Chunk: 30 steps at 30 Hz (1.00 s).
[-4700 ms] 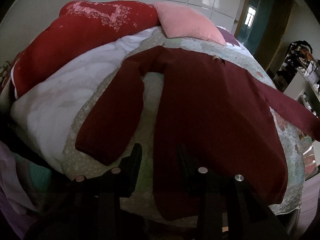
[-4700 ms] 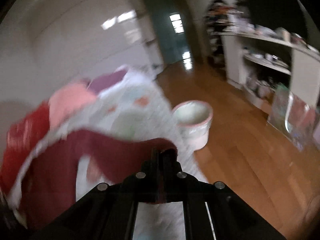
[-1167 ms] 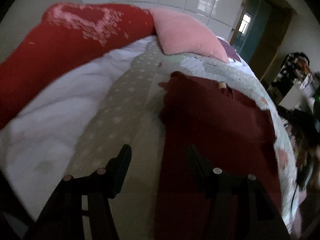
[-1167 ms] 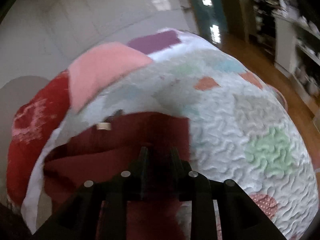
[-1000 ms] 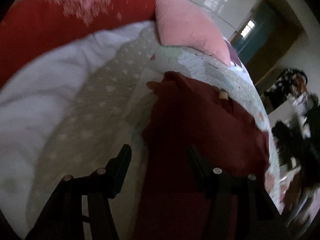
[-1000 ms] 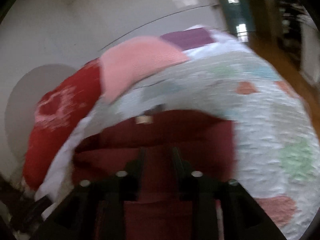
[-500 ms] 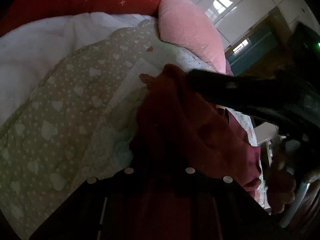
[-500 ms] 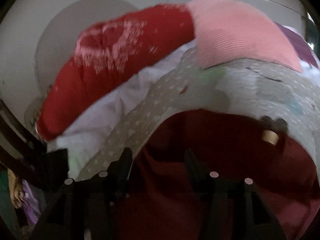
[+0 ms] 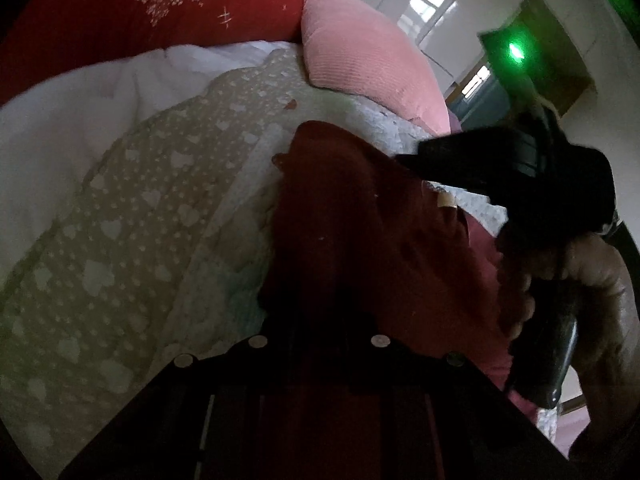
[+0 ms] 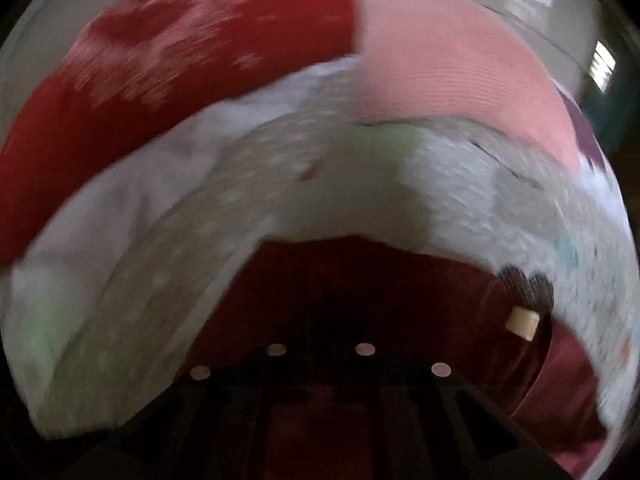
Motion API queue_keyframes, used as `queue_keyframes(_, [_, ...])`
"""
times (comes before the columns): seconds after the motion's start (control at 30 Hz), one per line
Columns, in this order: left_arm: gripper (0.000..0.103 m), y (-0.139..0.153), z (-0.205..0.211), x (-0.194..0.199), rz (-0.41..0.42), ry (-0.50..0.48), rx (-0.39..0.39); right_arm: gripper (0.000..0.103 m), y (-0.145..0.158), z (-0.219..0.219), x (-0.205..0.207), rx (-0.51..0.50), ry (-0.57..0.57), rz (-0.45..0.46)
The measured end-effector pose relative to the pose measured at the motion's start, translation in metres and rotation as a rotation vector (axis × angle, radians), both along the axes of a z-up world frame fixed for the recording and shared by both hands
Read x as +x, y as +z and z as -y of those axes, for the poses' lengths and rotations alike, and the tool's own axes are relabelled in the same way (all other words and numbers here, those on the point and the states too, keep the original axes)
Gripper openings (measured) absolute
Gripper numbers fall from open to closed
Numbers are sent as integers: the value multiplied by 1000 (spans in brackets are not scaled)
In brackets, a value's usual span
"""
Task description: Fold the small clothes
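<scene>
A dark red long-sleeved garment (image 9: 360, 224) lies on the quilted bed cover, its sleeves folded in over the body. My left gripper (image 9: 316, 320) is shut on the garment's left edge, low against the bed. In the left wrist view my right gripper (image 9: 448, 156) reaches in from the right over the garment's neck, held by a hand (image 9: 592, 280). In the blurred right wrist view my right gripper (image 10: 320, 320) is closed on the dark red garment (image 10: 400, 280) near its collar label (image 10: 522, 322).
The quilt (image 9: 132, 240) has a heart-print band and white padding. A red patterned pillow (image 9: 140, 12) and a pink cushion (image 9: 360, 52) lie at the head of the bed. A doorway (image 9: 480, 80) shows at the far right.
Both sleeves were folded in over the body. Both grippers, open a second ago, have come down and closed on the garment near its top. The right gripper swung left across it.
</scene>
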<state>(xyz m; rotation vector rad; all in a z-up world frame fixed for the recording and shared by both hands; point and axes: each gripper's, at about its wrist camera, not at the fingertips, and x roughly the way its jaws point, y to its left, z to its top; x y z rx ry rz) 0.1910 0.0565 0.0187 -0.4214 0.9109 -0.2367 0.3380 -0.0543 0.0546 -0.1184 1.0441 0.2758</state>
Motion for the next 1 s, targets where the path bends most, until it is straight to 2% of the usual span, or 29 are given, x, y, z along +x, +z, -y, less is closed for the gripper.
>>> queue_keyframes(0.07, [20, 8, 0, -8, 6, -4, 34, 5, 0, 15, 2, -54, -61, 30])
queue_keyframes(0.17, [23, 25, -5, -30, 30, -19, 67, 6, 26, 56, -17, 18, -135, 80])
queue_keyframes(0.27, [33, 36, -17, -64, 33, -24, 80, 20, 55, 113, -65, 151, -179, 117])
queue_keyframes(0.33, [36, 33, -26, -85, 12, -16, 73, 33, 65, 151, -105, 177, -207, 143])
queue_keyframes(0.37, [36, 28, -30, -96, -13, -14, 62, 35, 67, 175, -130, 184, -229, 150])
queue_keyframes(0.5, [36, 0, -41, -131, -119, -11, -30, 39, 53, 257, -217, 204, -352, 127])
queue_keyframes(0.6, [41, -12, -43, -153, -144, -9, -109, 40, 23, 303, -282, 297, -437, 47])
queue_keyframes(0.73, [54, -15, -41, -174, -166, -55, -203, 40, -19, 316, -337, 465, -479, -51])
queue_keyframes(0.83, [54, -16, -37, -187, -184, -77, -218, 41, -33, 312, -364, 621, -471, -35])
queue_keyframes(0.93, [54, -15, -34, -201, -191, -90, -238, 41, -44, 302, -379, 787, -431, -64])
queue_keyframes(1.0, [54, -17, -32, -210, -188, -90, -252, 41, -48, 294, -385, 833, -398, -76])
